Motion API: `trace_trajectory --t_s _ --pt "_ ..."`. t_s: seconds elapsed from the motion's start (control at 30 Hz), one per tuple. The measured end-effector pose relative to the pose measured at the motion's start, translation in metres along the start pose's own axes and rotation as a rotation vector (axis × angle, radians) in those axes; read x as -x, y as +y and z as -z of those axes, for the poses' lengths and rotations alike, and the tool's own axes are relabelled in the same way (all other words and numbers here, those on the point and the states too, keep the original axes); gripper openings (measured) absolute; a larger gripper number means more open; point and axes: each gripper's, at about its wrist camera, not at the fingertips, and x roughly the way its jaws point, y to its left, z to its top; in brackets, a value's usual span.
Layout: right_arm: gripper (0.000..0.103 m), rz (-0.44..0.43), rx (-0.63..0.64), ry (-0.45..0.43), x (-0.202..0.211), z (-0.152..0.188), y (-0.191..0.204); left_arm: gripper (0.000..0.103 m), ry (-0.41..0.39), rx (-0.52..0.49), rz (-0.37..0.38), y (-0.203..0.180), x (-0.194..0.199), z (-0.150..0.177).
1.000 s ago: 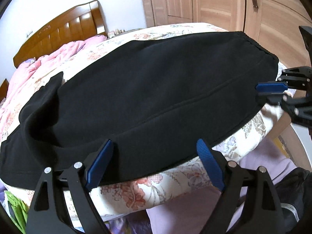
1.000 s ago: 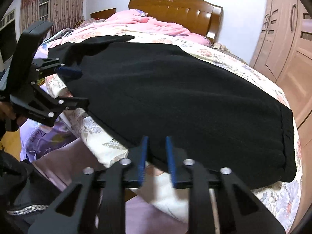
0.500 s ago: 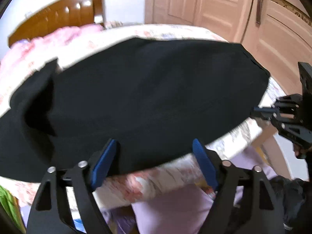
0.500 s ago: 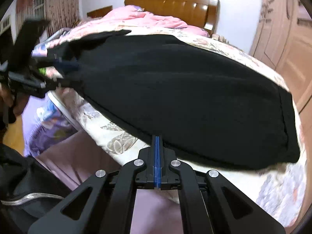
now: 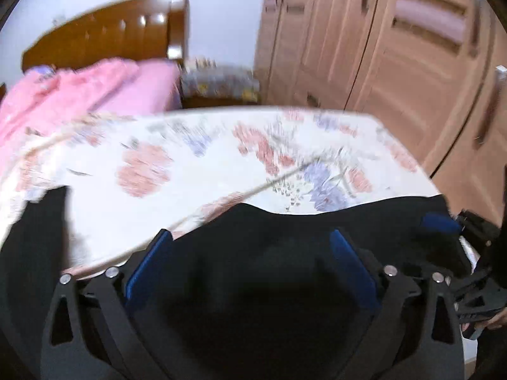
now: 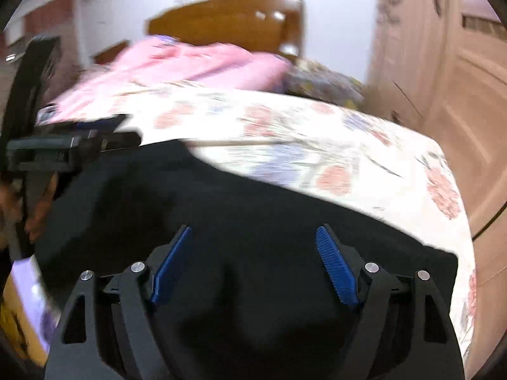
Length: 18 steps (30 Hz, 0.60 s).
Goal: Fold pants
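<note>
Left wrist view is blurred: the floral bedspread (image 5: 196,171) lies bare from the black pants (image 5: 269,253) up to the pink quilt (image 5: 79,91) and wooden headboard (image 5: 104,38), so the open room is on the headboard side of the pants. The bedspread's far edge runs close along the wardrobe doors (image 5: 396,63). The pants sit bunched on the part of the bedspread farthest from the headboard, their upper edge a wavy line. The left gripper (image 5: 250,259) hangs over that cloth with its jaws opening wide; cloth shows between the blue pads, which do not press it.

Right wrist view shows the right gripper (image 6: 253,253) likewise over the pants (image 6: 221,215), jaws opening, pads clear of the cloth. The left gripper (image 6: 79,142) appears at the pants' edge nearer the quilt.
</note>
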Motion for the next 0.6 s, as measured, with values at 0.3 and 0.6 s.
trace_trajectory --t_s 0.3,0.6 --pt "0.078 0.042 -0.027 0.115 -0.025 0.027 -0.043 0.102 0.061 -0.004 -0.078 0.025 -0.065 0.02" --pt "0.088 0.1 -0.016 0.087 -0.013 0.047 -0.025 0.101 0.016 -0.059 -0.196 0.019 -0.032 0.02"
